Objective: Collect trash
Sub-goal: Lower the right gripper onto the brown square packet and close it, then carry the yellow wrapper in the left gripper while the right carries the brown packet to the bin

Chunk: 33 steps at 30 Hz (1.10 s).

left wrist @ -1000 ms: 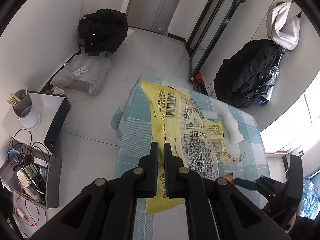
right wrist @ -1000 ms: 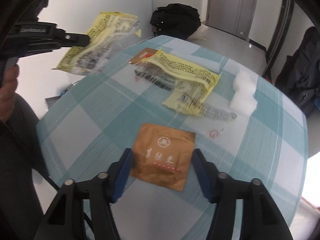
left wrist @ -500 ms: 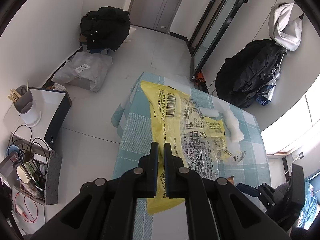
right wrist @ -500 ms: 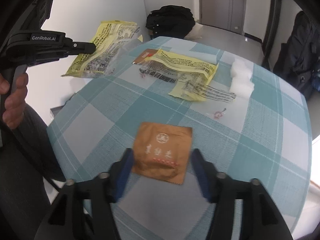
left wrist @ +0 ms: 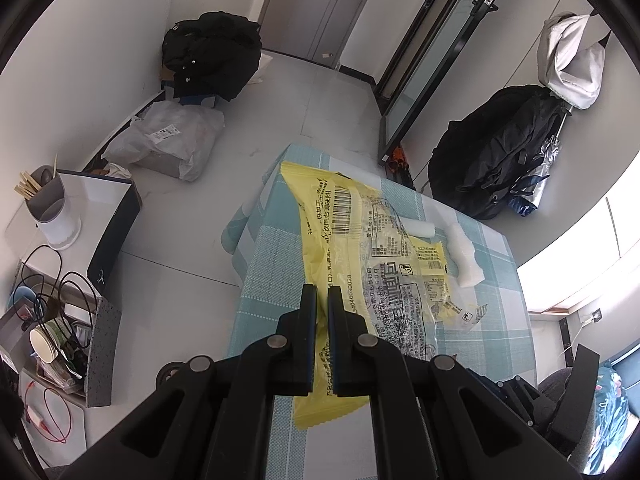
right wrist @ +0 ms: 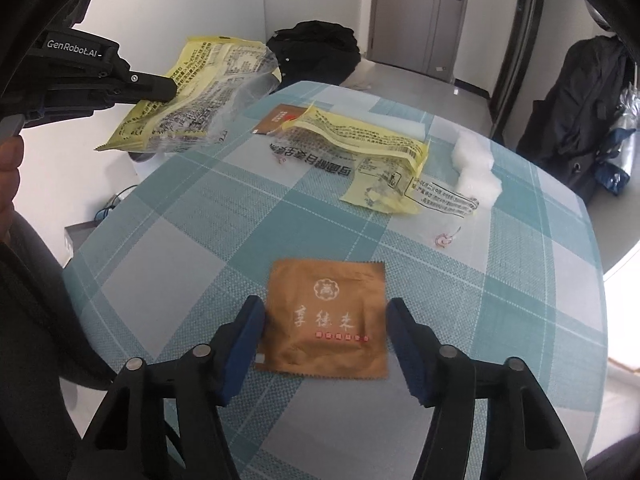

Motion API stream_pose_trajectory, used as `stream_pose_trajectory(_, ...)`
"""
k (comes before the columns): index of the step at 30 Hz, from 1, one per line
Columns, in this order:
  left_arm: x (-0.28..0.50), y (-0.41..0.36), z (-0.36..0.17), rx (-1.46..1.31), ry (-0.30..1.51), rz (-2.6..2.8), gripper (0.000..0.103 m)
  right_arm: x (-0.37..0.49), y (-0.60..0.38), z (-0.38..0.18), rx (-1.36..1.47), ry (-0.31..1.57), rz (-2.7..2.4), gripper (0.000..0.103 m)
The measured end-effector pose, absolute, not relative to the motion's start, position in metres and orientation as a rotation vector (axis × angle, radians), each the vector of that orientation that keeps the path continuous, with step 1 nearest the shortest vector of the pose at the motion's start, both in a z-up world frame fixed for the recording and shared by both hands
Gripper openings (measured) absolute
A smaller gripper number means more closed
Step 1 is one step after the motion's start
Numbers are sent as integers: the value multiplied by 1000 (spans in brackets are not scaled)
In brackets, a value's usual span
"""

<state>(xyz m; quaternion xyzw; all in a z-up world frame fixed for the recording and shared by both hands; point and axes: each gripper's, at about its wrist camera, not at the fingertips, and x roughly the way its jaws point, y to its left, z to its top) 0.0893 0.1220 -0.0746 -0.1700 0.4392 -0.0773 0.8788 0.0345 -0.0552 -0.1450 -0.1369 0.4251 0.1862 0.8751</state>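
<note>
- Our left gripper [left wrist: 322, 300] is clamped tight on a yellow wrapper [left wrist: 360, 248], which hangs in the air off the near-left side of the table [right wrist: 192, 216].
- Our right gripper [right wrist: 324, 320] is spread wide, one jaw on either side of the brown sachet [right wrist: 326, 312], low over the cloth; we can't tell whether the tips touch the table.
- The sachet lies flat on the checked cloth, not yet pinched, so by our reading this is the pick in hand.
- Further out, there's a second yellow wrapper [right wrist: 360, 152] lying crumpled mid-table, with another brown packet [right wrist: 276, 120] tucked partly under its far end.
- Beyond that we've got a wad of white foam [right wrist: 476, 168] near the far-right edge, a white foam strip [right wrist: 400, 126] behind the wrapper, and a tiny clear scrap with red print [right wrist: 446, 238] between foam and sachet.
- Score so far, as we judge it: one piece lifted, one about to be taken, several more waiting.
- No bin or bag shows in either view, so where it all goes we can't say.
</note>
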Motion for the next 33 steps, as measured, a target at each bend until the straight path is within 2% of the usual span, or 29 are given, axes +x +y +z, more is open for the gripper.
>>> stream_pose_trajectory(2, 88, 123, -74, -356, 914, -161, 2, 32, -56, -144, -288, 880, 390, 50)
stream_pose_trajectory(6, 87, 123, -74, -358, 912, -160, 2, 29, -57, -143, -286, 880, 388, 46)
stream_pose_trajectory(7, 87, 123, -74, -357, 911, -161, 2, 29, -57, -143, -284, 878, 389, 41)
stream_pose_trajectory(8, 87, 123, -74, -356, 912, -161, 2, 28, -57, -143, -284, 878, 387, 40)
stream_pose_trajectory(19, 84, 117, -73, -328, 901, -161, 2, 23, -70, -136, -192, 894, 407, 38)
stream_pose_trajectory(33, 77, 96, -57, -284, 878, -172, 2, 12, -108, -92, -92, 801, 432, 38)
